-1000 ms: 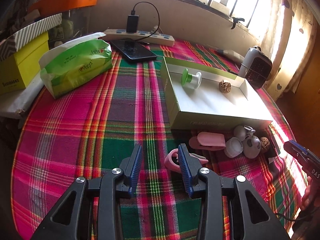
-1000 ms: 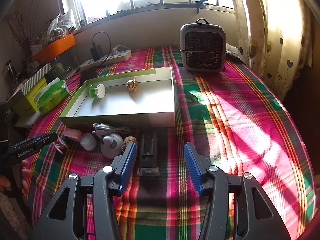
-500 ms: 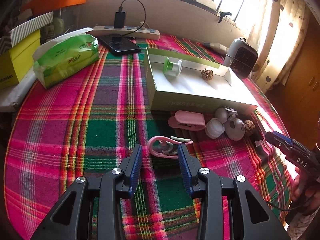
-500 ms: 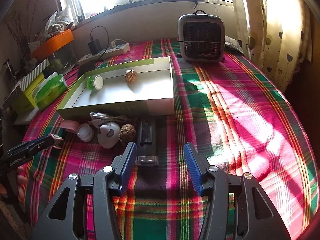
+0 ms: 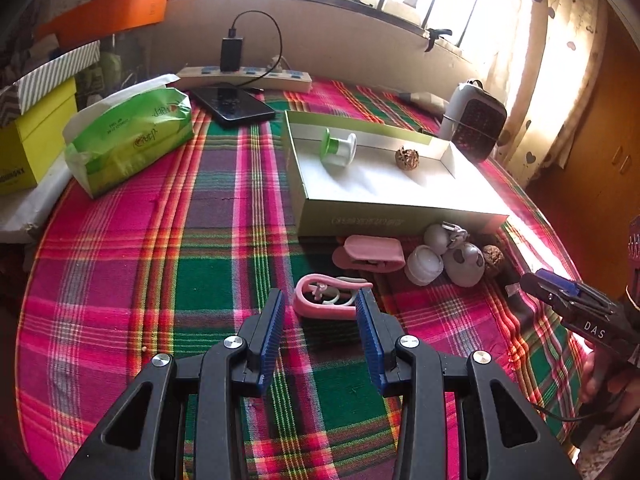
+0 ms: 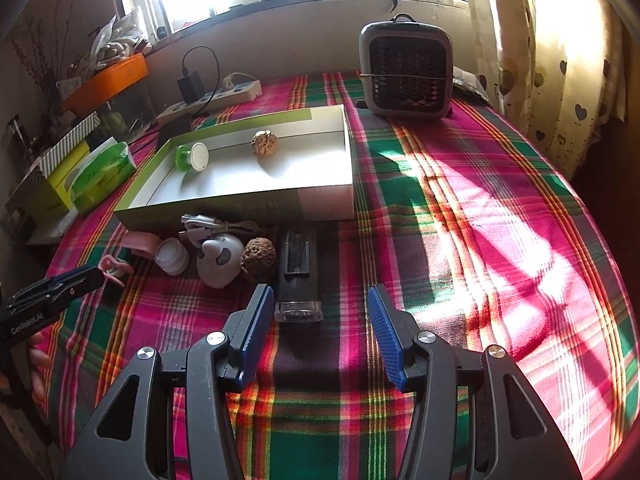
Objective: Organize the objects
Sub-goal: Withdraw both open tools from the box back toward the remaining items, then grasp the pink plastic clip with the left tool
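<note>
A shallow white box with green sides (image 5: 320, 176) (image 6: 340, 196) holds a green and white spool (image 5: 338, 147) (image 6: 193, 157) and a walnut (image 5: 407, 157) (image 6: 264, 143). In front of it lie a pink clip (image 5: 370, 255), a pink looped clip (image 5: 324, 298), a white round jar (image 5: 424, 269) (image 6: 173, 256), a grey-white rounded gadget (image 6: 219, 258), a second walnut (image 6: 259, 258) and a black device (image 6: 298, 276). My left gripper (image 5: 320, 320) is open, its fingers on either side of the pink looped clip. My right gripper (image 6: 318, 316) is open just short of the black device.
A green tissue pack (image 5: 128, 144), a phone (image 5: 232, 106), a power strip (image 5: 244, 78) and stacked boxes (image 5: 32, 136) stand at the back left. A small grey heater (image 6: 406, 74) stands behind the box. The plaid tablecloth (image 6: 480, 200) stretches to the right.
My left gripper has moved forward and now straddles the pink looped clip. My right gripper has moved a little closer to the black device. Both stay open.
</note>
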